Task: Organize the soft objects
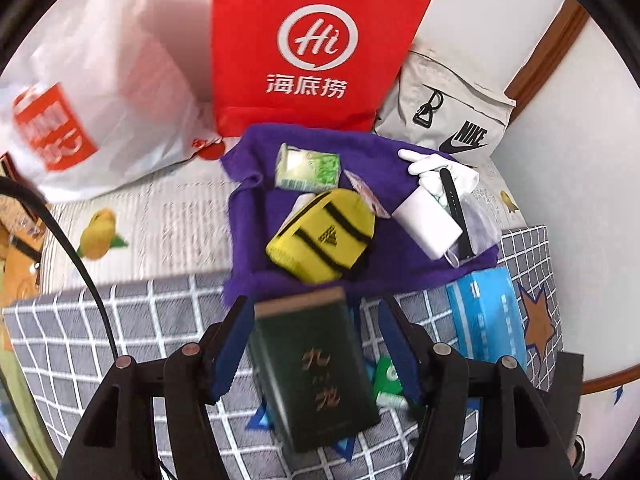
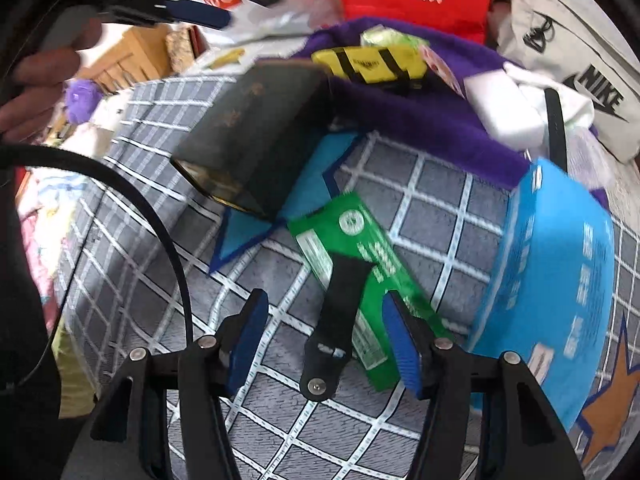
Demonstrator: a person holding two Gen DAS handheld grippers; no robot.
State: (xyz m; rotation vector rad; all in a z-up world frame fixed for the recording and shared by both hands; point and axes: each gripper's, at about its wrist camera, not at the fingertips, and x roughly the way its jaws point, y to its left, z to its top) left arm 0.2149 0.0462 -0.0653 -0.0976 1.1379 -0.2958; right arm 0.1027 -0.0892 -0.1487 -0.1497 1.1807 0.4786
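Note:
My left gripper [image 1: 310, 316] is open above a dark green box [image 1: 316, 372] that lies between its fingers on the grey checked mat [image 1: 120, 320]. Beyond lies a purple towel [image 1: 400, 248] holding a yellow striped sock roll [image 1: 320, 236], a green tissue pack [image 1: 308, 168], a white power bank [image 1: 426, 222] and a white glove [image 1: 432, 164]. My right gripper [image 2: 326, 308] is open over a green box [image 2: 360, 264] and a black strap [image 2: 340, 304]. The dark green box [image 2: 256, 128] stands to its far left.
A red bag [image 1: 316, 44], a white plastic bag [image 1: 100, 92] and a grey Nike bag [image 1: 448, 116] stand behind the towel. A blue box [image 1: 488, 320] lies at the right, also in the right wrist view [image 2: 560, 280]. The left gripper's fingers [image 2: 200, 12] show at upper left.

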